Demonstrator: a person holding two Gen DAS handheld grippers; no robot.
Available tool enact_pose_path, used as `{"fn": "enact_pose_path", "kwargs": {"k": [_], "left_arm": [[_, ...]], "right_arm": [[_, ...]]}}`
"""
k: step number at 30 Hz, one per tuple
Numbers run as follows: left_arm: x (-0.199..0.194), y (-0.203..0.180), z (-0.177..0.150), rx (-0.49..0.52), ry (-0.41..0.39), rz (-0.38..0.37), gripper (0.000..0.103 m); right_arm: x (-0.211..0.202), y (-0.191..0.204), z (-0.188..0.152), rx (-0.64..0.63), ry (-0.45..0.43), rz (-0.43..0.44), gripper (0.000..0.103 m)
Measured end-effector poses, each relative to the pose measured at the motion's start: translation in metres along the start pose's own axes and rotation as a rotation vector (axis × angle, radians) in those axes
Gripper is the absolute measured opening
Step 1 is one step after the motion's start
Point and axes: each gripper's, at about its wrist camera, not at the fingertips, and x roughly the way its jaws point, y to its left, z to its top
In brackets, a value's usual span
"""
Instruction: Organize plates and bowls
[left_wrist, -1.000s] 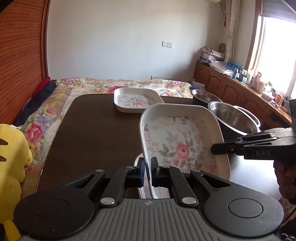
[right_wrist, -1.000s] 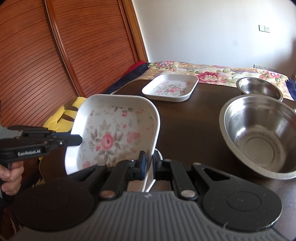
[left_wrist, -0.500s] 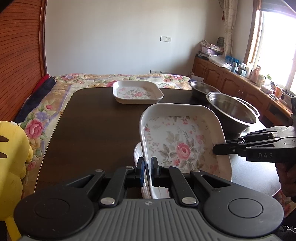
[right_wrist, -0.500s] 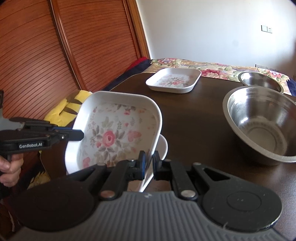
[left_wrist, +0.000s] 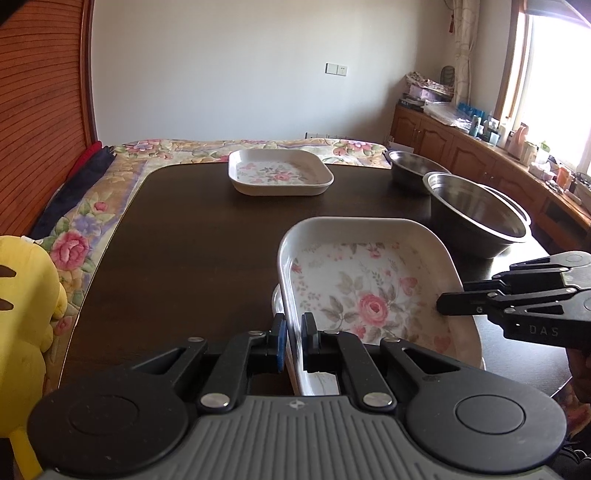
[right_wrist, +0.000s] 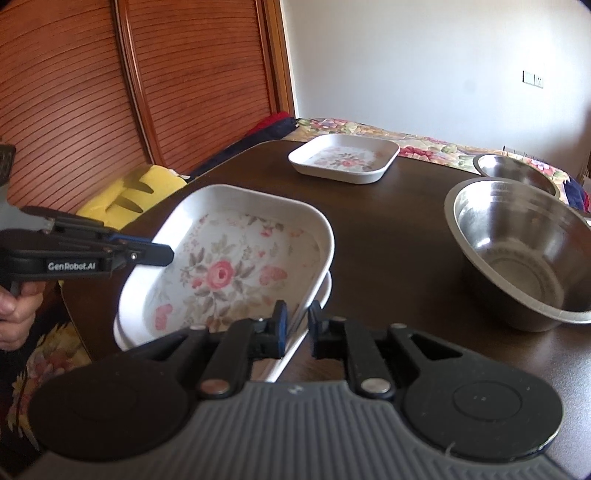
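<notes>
Dark wooden tabletop (left_wrist: 192, 236) up front, floral bedspread (left_wrist: 155, 147) beyond its far edge, slatted wooden doors (right_wrist: 110, 92) off to the side. Left gripper (left_wrist: 293, 334) clamped tight on the near rim of a floral square plate (left_wrist: 365, 295), held tilted. Right gripper (right_wrist: 297, 325) straddling the opposite rim of that same plate (right_wrist: 229, 266), fingers slightly parted around the rim, contact not clear. Plate sitting just above a second white plate (right_wrist: 317, 299), only its edge peeking out underneath near the tabletop's front. Another floral square plate (left_wrist: 279, 175) resting flat at the far end, well apart. Large steel bowl (right_wrist: 517, 254) standing on the right side, smaller steel bowl (right_wrist: 513, 171) just behind it. Yellow plush toy (left_wrist: 22, 295) beside the tabletop's left edge.
</notes>
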Motion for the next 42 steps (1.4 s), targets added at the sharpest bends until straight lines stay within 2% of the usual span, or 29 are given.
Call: {"fn": "enact_pose_path", "kwargs": {"k": [8, 18, 29, 42], "left_arm": [[-0.001, 0.003, -0.002, -0.02, -0.009, 0.001, 0.009], [0.003, 0.005, 0.007, -0.014, -0.028, 0.01, 0.009], [0.021, 0.016, 0.04, 0.006, -0.059, 0.03, 0.009], [0.053, 0.027, 0.085, 0.059, -0.071, 0.069, 0.009]], "right_arm": [[0.001, -0.003, -0.001, -0.007, -0.003, -0.012, 0.016], [-0.008, -0.008, 0.012, -0.019, -0.064, -0.022, 0.016], [0.004, -0.026, 0.053, -0.05, -0.11, -0.036, 0.016], [0.027, -0.041, 0.095, -0.075, -0.108, -0.018, 0.016]]}}
